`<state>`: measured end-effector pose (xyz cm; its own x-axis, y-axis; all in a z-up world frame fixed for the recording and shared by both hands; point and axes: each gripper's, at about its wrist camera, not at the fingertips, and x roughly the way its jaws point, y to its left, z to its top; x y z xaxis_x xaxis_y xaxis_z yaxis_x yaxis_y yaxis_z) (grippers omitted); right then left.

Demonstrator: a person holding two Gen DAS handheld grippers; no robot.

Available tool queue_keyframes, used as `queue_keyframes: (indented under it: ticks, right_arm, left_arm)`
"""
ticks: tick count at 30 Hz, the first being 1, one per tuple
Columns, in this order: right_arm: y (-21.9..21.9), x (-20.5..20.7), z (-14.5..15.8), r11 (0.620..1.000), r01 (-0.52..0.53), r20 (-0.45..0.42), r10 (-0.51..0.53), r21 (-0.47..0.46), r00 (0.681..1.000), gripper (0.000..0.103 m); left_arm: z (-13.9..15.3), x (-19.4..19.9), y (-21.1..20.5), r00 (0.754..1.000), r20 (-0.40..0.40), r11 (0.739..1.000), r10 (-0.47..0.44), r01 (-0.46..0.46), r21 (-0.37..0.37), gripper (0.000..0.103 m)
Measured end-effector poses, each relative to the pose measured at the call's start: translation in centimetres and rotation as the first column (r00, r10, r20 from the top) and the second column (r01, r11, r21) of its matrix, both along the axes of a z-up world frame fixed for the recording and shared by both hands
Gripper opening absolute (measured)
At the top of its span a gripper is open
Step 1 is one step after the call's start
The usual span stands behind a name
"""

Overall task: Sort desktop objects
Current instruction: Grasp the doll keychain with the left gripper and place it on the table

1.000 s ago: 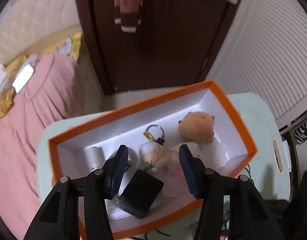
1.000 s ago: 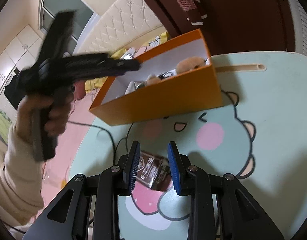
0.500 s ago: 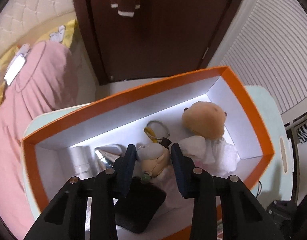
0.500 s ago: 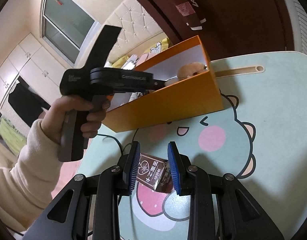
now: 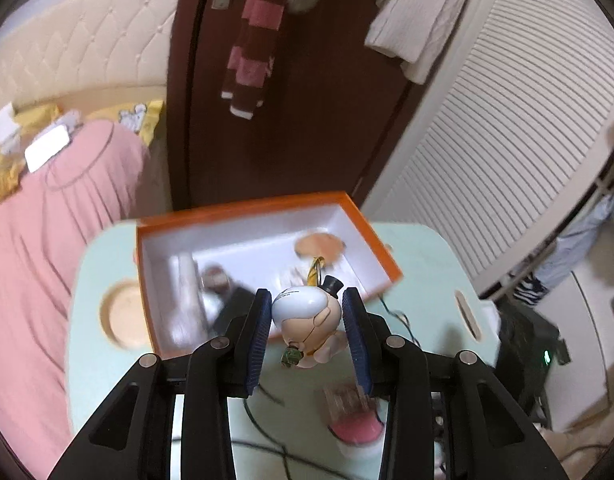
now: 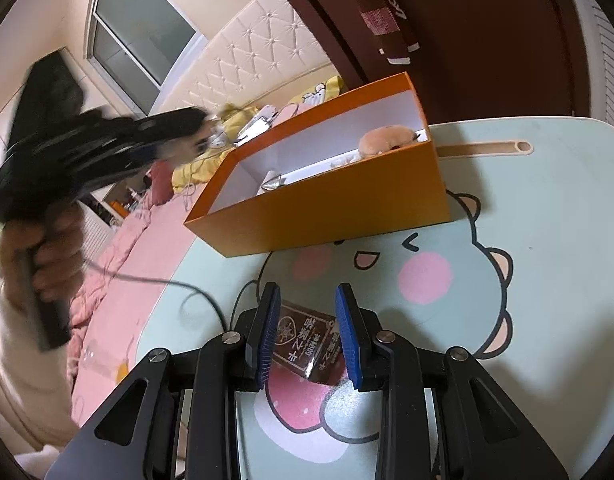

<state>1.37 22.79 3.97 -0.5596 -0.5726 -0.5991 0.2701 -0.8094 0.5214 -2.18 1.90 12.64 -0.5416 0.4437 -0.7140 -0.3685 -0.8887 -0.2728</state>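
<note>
Bedroom clutter frames the scene: a dark door hung with scarves, a pink bedspread, and a mint-green lap table (image 6: 547,184) printed with a cartoon face, where your sorting takes place. On it stands the orange box (image 6: 331,208), open-topped, so things can be lifted straight out or dropped in. Inside you can see a tan plush (image 6: 387,138) at the far end and a shiny silver piece (image 6: 273,180) nearer the middle; other contents are blurred in the left wrist view.

Your left gripper (image 5: 307,322) is clenched on the small doll keychain (image 5: 307,316). Its jaws have just been closing, and the pads now press either side of the pale round head, the widest and firmest part, which seems why you hold it there. The little black top hat and ring poke out ahead, the body dangles below. The doll is raised clear of the box, over its near edge.

Your right gripper (image 6: 307,332) sits low over the table, jaws just having been opening a little. The brown packet (image 6: 307,344) with white lettering lies between the pads on the table; whether they press on it is not clear. It looks like you are parking that one while the left hand sorts the doll elsewhere.
</note>
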Motion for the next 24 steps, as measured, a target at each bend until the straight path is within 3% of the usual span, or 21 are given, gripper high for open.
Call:
queue_keyframes:
  ticks: [3,8,12,16,17,19,22,24]
  right_arm:
    - [-0.1,0.3,0.0,1.0,0.013,-0.018,-0.013,-0.016,1.0,0.076]
    - [0.1,0.6,0.6,0.999,0.033,-0.053,-0.035,-0.035,0.998,0.077]
    - [-0.5,0.9,0.9,0.998,0.052,-0.073,-0.05,0.027,0.996,0.077]
    - [-1.4,0.5,1.7,0.997,0.033,-0.077,-0.028,0.075,0.997,0.077]
    - [-1.7,0.2,2.0,0.995,0.027,-0.079,-0.02,0.091,0.997,0.077]
    - [-2.0,-0.7,2.8,0.993,0.018,-0.076,-0.009,0.113,0.997,0.077]
    - [-3.0,-3.6,4.3,0.988,-0.018,-0.053,0.027,0.152,0.998,0.077]
    - [-3.8,-5.7,5.4,0.983,-0.046,-0.036,0.054,0.178,0.998,0.075]
  left_arm:
    - [-1.9,2.3,-0.6,1.0,-0.002,1.0,0.025,-0.025,0.003,0.034]
    - [-6.5,3.8,-1.0,0.998,0.025,0.998,0.066,-0.066,0.006,0.034]
    - [-8.1,4.0,-0.7,0.998,-0.022,0.997,0.066,-0.067,-0.044,0.035]
    - [-8.9,3.9,-1.0,0.997,-0.046,0.997,0.069,-0.07,-0.023,0.036]
    - [-8.9,4.1,-1.2,0.995,-0.064,0.997,0.076,-0.077,-0.013,0.04]
    - [-8.7,4.5,-1.6,0.989,-0.11,0.995,0.098,-0.098,0.005,0.066]
    - [-8.2,5.8,-2.5,0.966,-0.221,0.991,0.135,-0.13,0.034,0.078]
    - [-8.2,6.5,-3.0,0.956,-0.254,0.989,0.145,-0.14,0.038,0.081]
